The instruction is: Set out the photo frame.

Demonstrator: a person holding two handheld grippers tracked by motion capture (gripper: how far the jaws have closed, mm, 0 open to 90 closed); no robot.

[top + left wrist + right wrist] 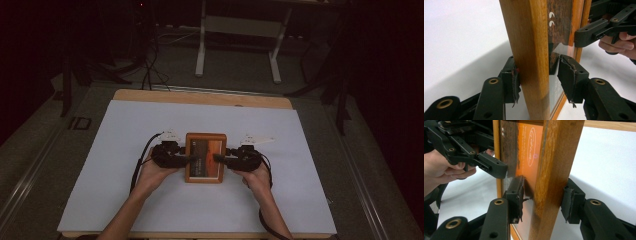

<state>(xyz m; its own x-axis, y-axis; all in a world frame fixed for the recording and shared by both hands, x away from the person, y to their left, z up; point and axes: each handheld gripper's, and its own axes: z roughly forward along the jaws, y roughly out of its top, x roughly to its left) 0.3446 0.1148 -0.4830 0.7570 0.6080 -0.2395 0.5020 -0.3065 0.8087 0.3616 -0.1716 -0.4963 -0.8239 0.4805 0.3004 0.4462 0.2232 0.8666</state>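
So the picture frame (205, 157) sits mid-table on the white sheet (125, 195). Left gripper (189, 158) and right gripper (221, 158) straddle its side rails, jaws slack, not pinching. Looks like letting go; next, back both straight out.

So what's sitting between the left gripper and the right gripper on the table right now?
A wooden picture frame, shown in the high view; the left gripper and right gripper each straddle one side rail.

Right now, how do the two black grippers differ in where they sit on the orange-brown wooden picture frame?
The left gripper straddles the left rail of the wooden picture frame; the right gripper straddles its right rail. The left gripper's inner pad lies over dark brown picture, the right gripper's over orange. Shared: one jaw at each face, frayed pads.
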